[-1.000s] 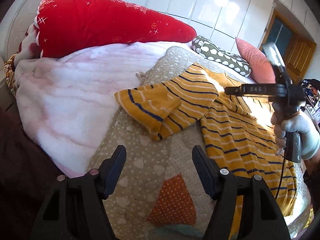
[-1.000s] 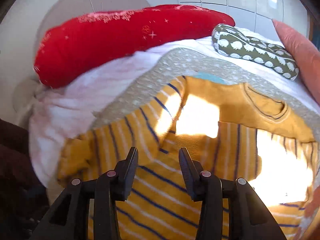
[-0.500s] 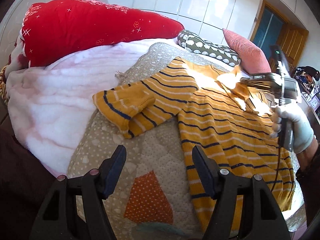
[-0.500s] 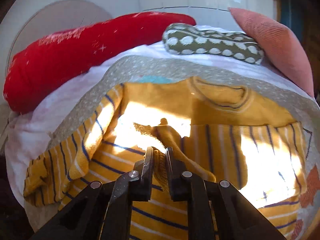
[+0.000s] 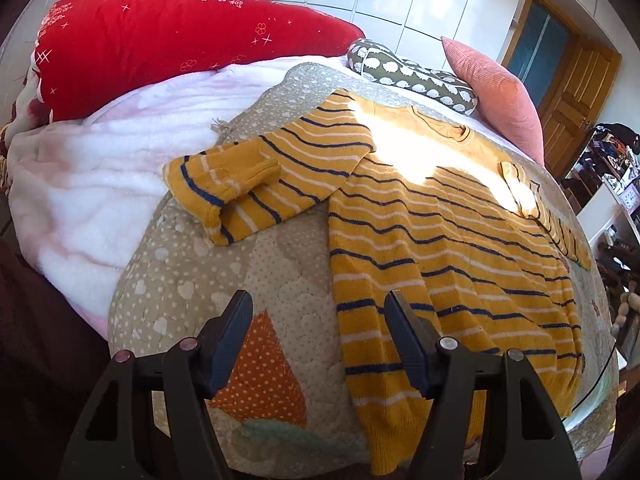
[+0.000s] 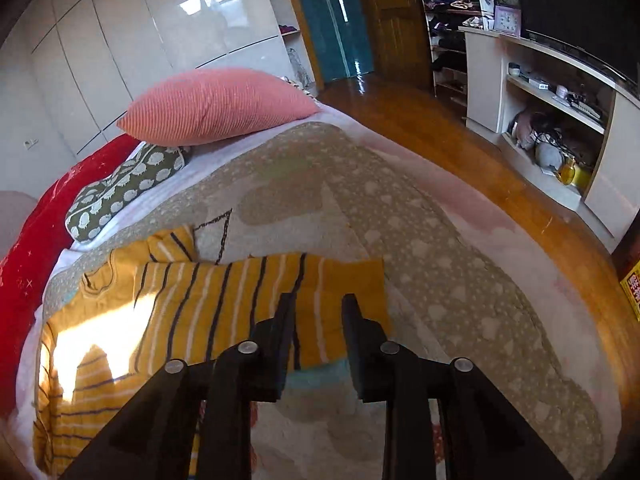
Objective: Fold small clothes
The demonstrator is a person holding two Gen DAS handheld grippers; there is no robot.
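Note:
A mustard-yellow sweater with navy and white stripes point(image 5: 440, 232) lies flat on a dotted beige quilt point(image 5: 180, 280). Its left sleeve point(image 5: 256, 188) lies out to the left with the cuff folded over. Its right sleeve point(image 6: 256, 296) lies stretched to the right in the right wrist view. My left gripper point(image 5: 318, 332) is open and empty, above the quilt just left of the sweater's hem. My right gripper point(image 6: 318, 308) is open and empty, just above the right sleeve's cuff end.
A red pillow point(image 5: 180, 52), a white fluffy blanket point(image 5: 100, 184), a green patterned bolster point(image 5: 416, 76) and a pink cushion point(image 5: 496, 92) lie at the head of the bed. A wooden floor point(image 6: 460, 136) and white shelving point(image 6: 560, 100) stand beyond the bed's right edge.
My right gripper carried the right sleeve outward to the right, laid it flat and opened. My left gripper stayed open and shifted slightly toward the sweater's hem.

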